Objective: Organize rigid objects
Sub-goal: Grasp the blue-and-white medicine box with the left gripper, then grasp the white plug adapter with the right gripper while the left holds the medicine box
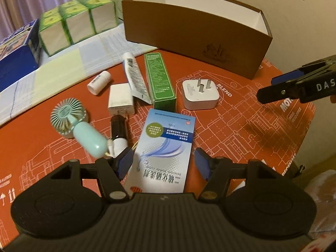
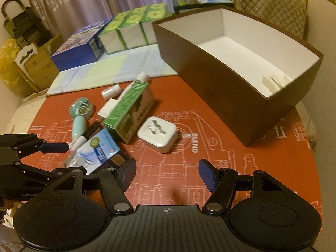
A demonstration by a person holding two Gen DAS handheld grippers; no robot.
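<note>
My left gripper (image 1: 163, 163) is open, its pads on either side of the near end of a blue-and-white medicine box (image 1: 166, 147) lying on the red mat; the pads do not touch it. That box also shows in the right wrist view (image 2: 96, 151), with the left gripper (image 2: 63, 157) around it. My right gripper (image 2: 167, 173) is open and empty above bare mat, near a white plug adapter (image 2: 157, 133). It shows at the right of the left wrist view (image 1: 271, 88). A brown open box (image 2: 241, 63) with a small white item inside stands at the right.
On the mat (image 1: 241, 126) lie a green carton (image 1: 160, 82), a white tube (image 1: 135, 75), a small white bottle (image 1: 98, 82), a white charger (image 1: 121, 99), a mint hand fan (image 1: 77, 121) and a dark small bottle (image 1: 119, 128). Green tissue packs (image 1: 77, 23) and a blue box (image 1: 19, 52) stand behind.
</note>
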